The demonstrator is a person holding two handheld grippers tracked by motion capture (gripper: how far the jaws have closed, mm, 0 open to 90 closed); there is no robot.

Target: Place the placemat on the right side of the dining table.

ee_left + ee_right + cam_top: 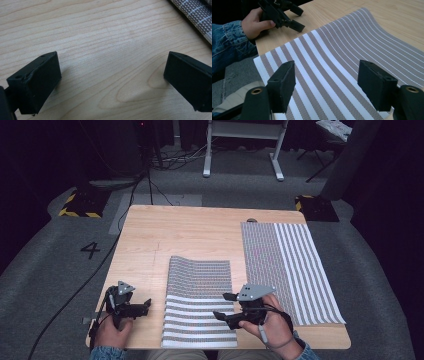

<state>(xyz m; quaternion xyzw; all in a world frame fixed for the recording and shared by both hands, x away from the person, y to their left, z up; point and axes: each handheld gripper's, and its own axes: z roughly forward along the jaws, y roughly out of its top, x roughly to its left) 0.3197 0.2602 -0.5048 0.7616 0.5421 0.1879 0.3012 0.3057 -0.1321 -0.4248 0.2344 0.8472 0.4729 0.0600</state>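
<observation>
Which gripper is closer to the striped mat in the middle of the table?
The right gripper. It hangs open at the striped mat's right edge. The left gripper rests open on the bare table, just off the mat's left side.

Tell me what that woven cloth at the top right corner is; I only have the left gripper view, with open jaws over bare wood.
Observer: It is the edge of a striped mat lying at the middle of the table, its near end hanging slightly over the table's near edge.
Reviewer: Is the other hand holding it?
Observer: No. The right gripper is open by the mat's right edge, with nothing between its jaws.
Reviewer: Anything else on the table?
Observer: A second striped mat lies flat on the right side, apart from the first.
</observation>
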